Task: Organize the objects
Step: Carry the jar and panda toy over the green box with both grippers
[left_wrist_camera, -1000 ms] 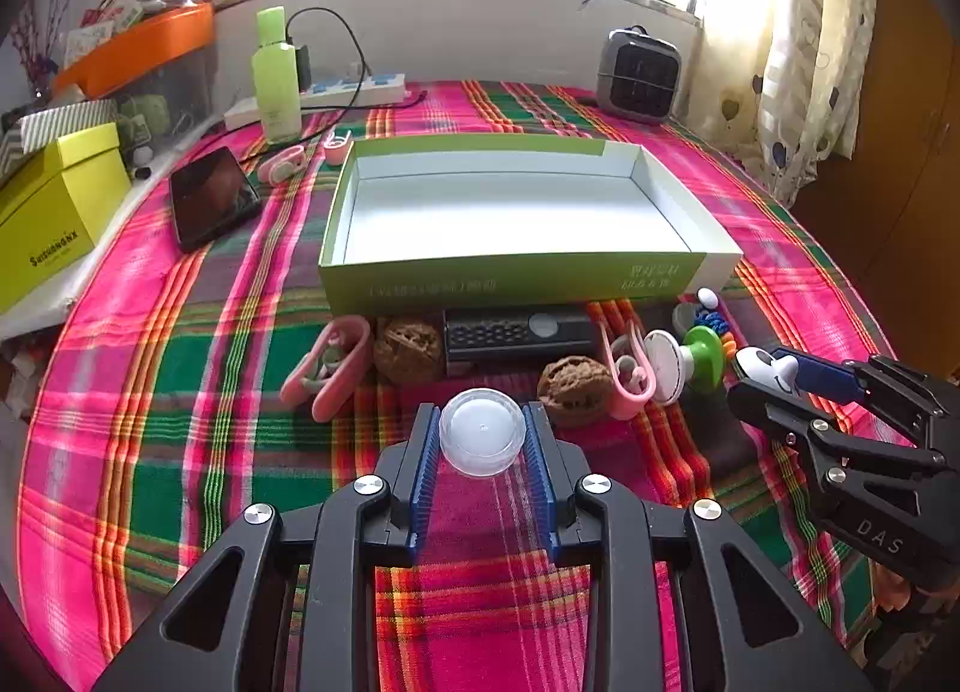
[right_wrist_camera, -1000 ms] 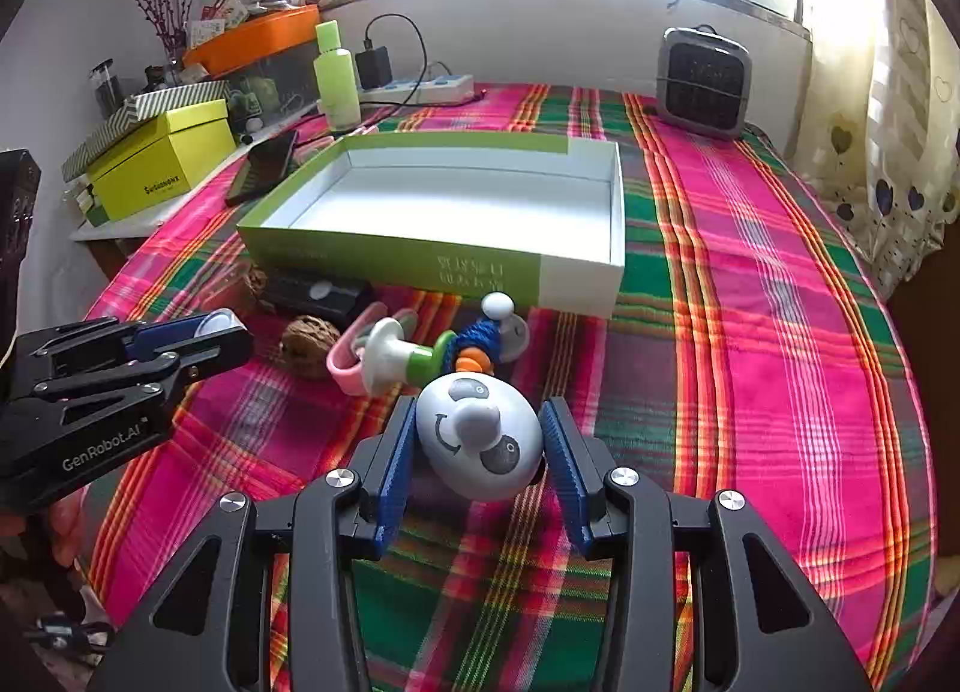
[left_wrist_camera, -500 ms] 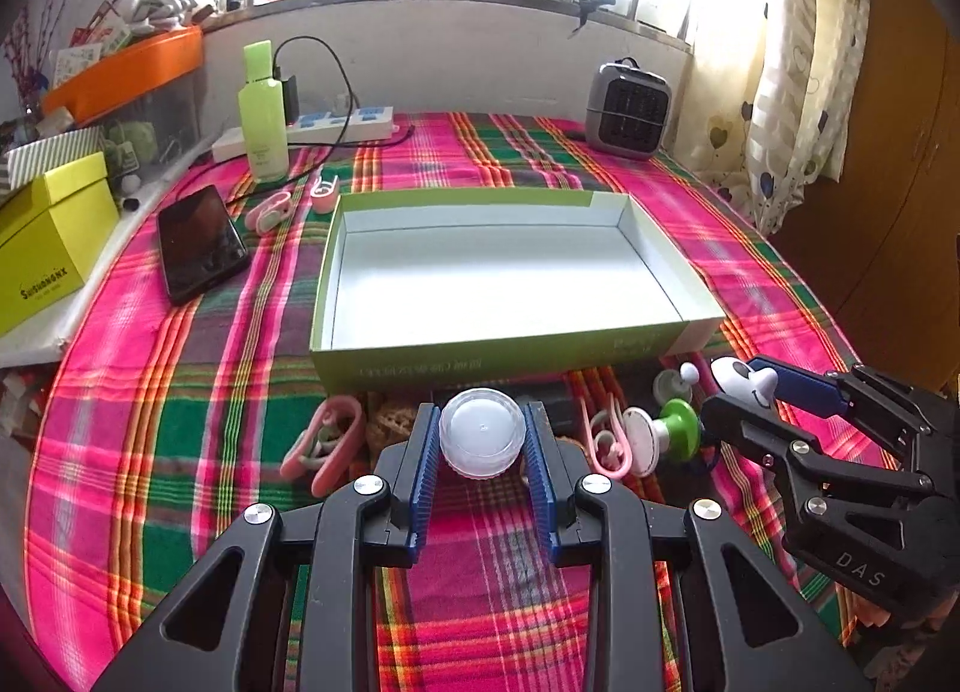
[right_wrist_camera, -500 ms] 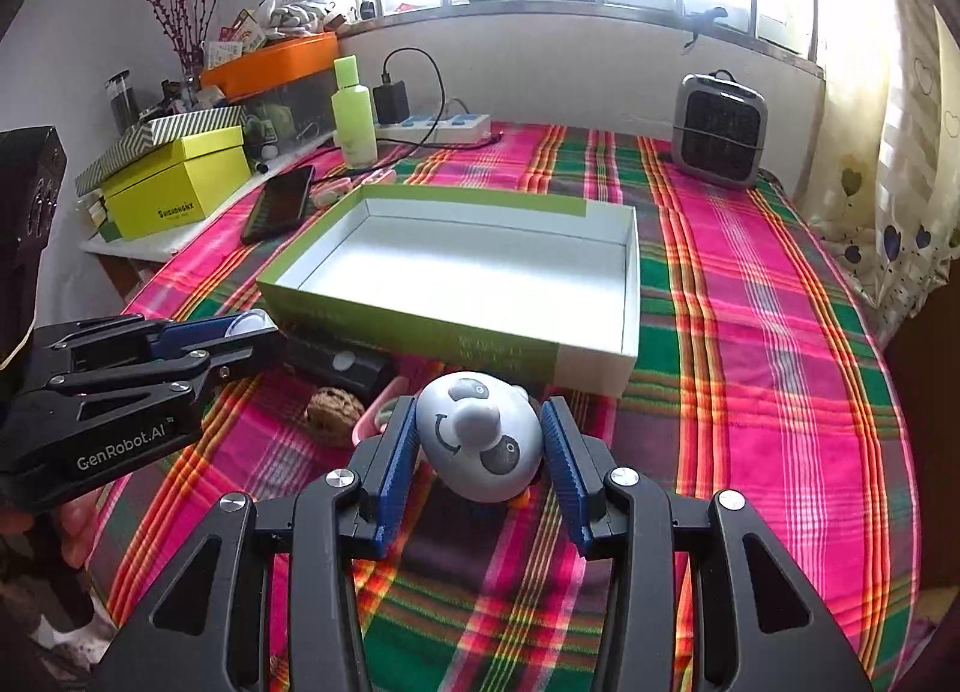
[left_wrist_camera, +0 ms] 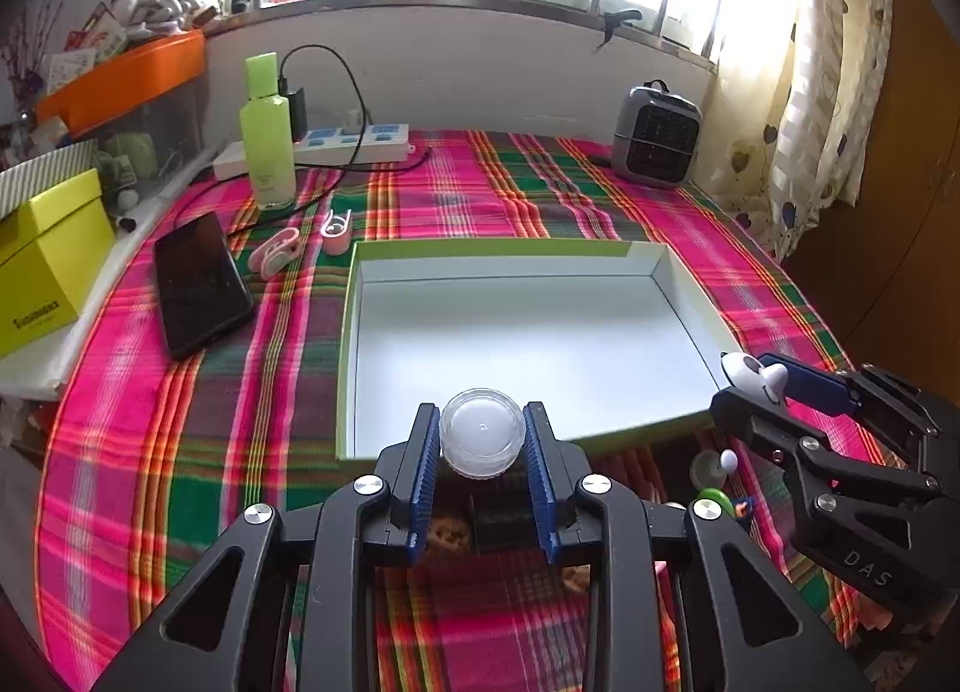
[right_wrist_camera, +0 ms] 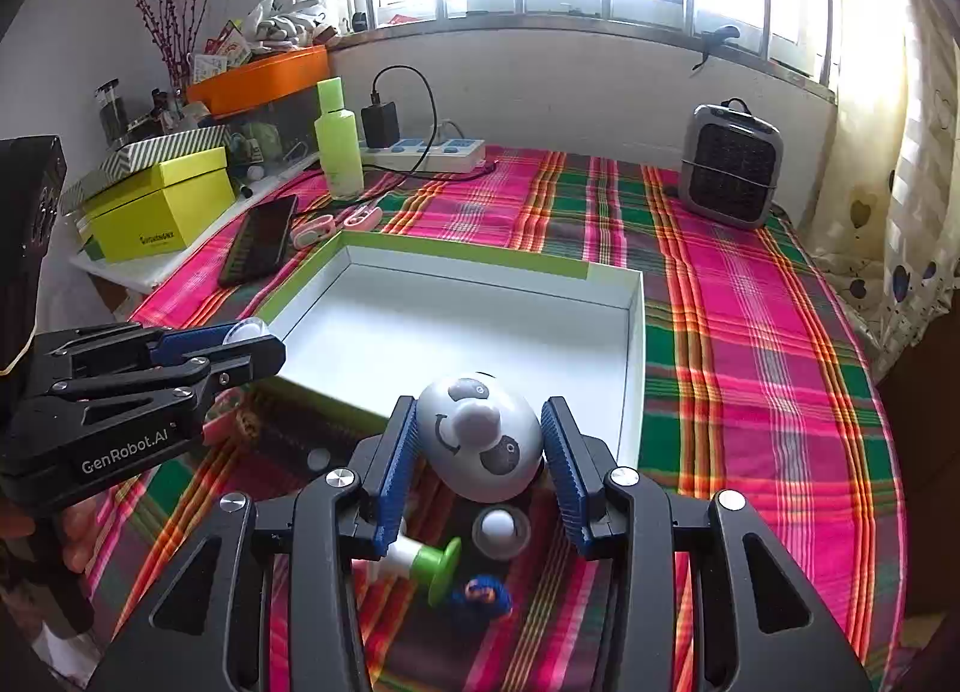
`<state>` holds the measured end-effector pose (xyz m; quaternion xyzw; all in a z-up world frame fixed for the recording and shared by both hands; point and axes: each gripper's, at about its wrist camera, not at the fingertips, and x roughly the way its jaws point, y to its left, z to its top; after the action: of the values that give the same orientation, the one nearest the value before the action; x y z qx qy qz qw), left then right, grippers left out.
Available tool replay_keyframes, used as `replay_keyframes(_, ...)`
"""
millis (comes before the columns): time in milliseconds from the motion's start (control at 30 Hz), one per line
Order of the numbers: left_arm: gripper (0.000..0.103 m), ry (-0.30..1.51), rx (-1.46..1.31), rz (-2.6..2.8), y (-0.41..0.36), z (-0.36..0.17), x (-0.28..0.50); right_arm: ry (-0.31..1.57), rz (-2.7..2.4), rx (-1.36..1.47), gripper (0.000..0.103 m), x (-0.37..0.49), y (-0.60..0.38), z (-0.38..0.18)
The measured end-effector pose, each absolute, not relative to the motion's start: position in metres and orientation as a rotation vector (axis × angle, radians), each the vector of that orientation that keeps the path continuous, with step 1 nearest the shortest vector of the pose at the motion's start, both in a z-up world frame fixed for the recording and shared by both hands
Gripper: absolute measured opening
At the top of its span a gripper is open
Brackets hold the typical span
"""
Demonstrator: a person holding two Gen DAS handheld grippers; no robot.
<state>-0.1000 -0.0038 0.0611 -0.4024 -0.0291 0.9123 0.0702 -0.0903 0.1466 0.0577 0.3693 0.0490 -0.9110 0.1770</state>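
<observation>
My left gripper [left_wrist_camera: 482, 440] is shut on a small round clear jar [left_wrist_camera: 482, 440], held over the near wall of the shallow green-and-white box [left_wrist_camera: 654, 260]. The box is empty inside. My right gripper [right_wrist_camera: 478, 439] is shut on a white egg-shaped toy with a face [right_wrist_camera: 478, 439], held over the box's near right corner [right_wrist_camera: 630, 440]. In the left wrist view the right gripper [left_wrist_camera: 756, 377] appears at the right with that toy. The left gripper [right_wrist_camera: 252, 332] shows at the left of the right wrist view. Below lie a white-and-green toy [right_wrist_camera: 420, 563] and a blue piece [right_wrist_camera: 480, 596].
On the plaid cloth [left_wrist_camera: 180, 452] lie a black phone [left_wrist_camera: 198, 284], two pink clips [left_wrist_camera: 276, 251], a green bottle [left_wrist_camera: 267, 146], a power strip [left_wrist_camera: 354, 143] and a small grey heater [left_wrist_camera: 657, 137]. A yellow box [left_wrist_camera: 42, 266] stands left. Walnuts and a dark remote [left_wrist_camera: 498, 518] sit under my left gripper.
Both grippers have risen and moved toward the box with their objects still held. The loose items in front of the box have slipped beneath the fingers.
</observation>
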Motion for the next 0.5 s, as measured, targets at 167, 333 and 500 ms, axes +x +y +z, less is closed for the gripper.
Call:
replay_keyframes(167, 0.026, -0.077, -1.214, 2.765, -0.007, 0.061, -0.12, 0.149, -2.577, 1.067, 0.043, -0.113, 0.143, 0.055)
replay_keyframes(333, 0.026, -0.048, -1.222, 2.763, -0.005, 0.058, -0.141, 0.154, -2.564, 1.084, 0.043, -0.135, 0.139, 0.052)
replay_keyframes(500, 0.026, -0.062, -1.249, 2.754, -0.006, 0.053, -0.162, 0.165, -2.556, 1.121, 0.043, -0.157, 0.134, 0.046)
